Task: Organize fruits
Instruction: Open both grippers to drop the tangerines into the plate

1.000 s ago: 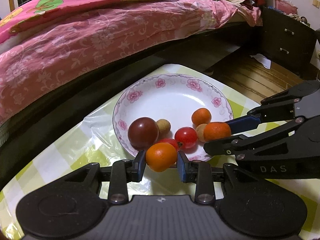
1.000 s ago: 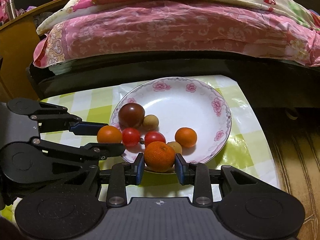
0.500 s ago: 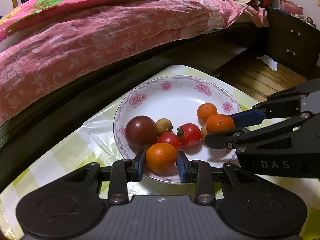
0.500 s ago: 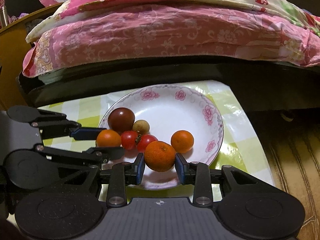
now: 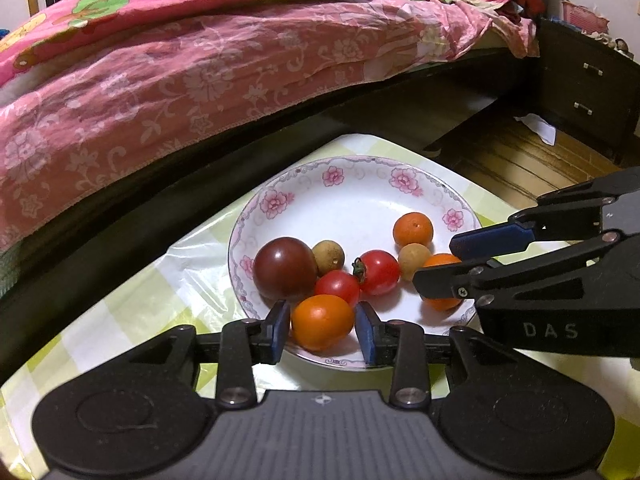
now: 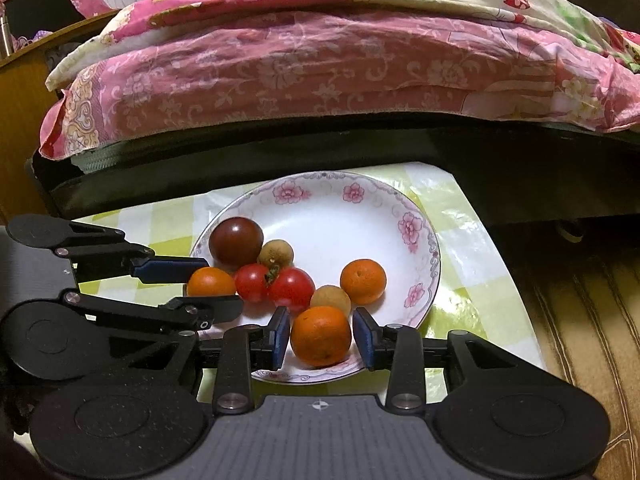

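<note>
A white plate with pink flowers holds a dark tomato, two red cherry tomatoes, two brown longans and a small orange. My left gripper is at the plate's near rim, its jaws opening. A smooth orange fruit rests between them with thin gaps at both pads. My right gripper is also opening around a mandarin, which sits on the plate clear of its pads. Each gripper shows in the other's view.
The plate stands on a small table with a green-checked plastic cloth. A bed with a pink floral quilt rises close behind it. A dark drawer cabinet and wooden floor lie to the right, past the table edge.
Both grippers carried their fruit a little further over the plate. Their pads, tight on the fruit before, now stand slightly apart from it.
</note>
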Action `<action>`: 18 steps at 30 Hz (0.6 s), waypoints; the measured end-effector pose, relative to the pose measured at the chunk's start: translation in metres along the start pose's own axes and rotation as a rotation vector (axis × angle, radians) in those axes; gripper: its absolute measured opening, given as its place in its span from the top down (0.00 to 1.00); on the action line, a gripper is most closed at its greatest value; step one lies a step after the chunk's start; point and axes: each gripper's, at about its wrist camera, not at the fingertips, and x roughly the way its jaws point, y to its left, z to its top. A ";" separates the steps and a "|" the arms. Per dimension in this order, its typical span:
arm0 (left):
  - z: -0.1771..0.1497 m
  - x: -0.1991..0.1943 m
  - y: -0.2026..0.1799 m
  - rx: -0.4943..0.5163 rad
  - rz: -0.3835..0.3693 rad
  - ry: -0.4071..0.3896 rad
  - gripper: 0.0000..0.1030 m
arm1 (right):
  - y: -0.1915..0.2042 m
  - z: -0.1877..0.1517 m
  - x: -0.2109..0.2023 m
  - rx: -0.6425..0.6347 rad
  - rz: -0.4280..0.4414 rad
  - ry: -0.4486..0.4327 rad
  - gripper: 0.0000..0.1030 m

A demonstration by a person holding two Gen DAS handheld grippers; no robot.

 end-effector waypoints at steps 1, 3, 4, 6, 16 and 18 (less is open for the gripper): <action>0.000 -0.001 0.001 0.001 -0.001 -0.002 0.57 | -0.001 0.000 -0.002 0.003 0.001 -0.006 0.68; 0.001 -0.004 0.001 -0.006 -0.001 -0.007 0.57 | -0.002 0.000 -0.005 0.006 0.002 -0.010 0.68; 0.002 -0.005 0.001 -0.009 0.000 -0.008 0.57 | -0.003 0.001 -0.006 0.009 0.001 -0.015 0.68; 0.003 -0.008 0.002 -0.012 0.004 -0.012 0.55 | -0.004 0.001 -0.008 0.014 0.000 -0.019 0.68; 0.003 -0.020 0.005 -0.042 0.023 -0.023 0.47 | -0.010 0.001 -0.013 0.052 -0.020 -0.025 0.68; 0.002 -0.022 0.006 -0.060 0.028 -0.020 0.46 | -0.010 0.000 -0.015 0.057 -0.032 -0.020 0.68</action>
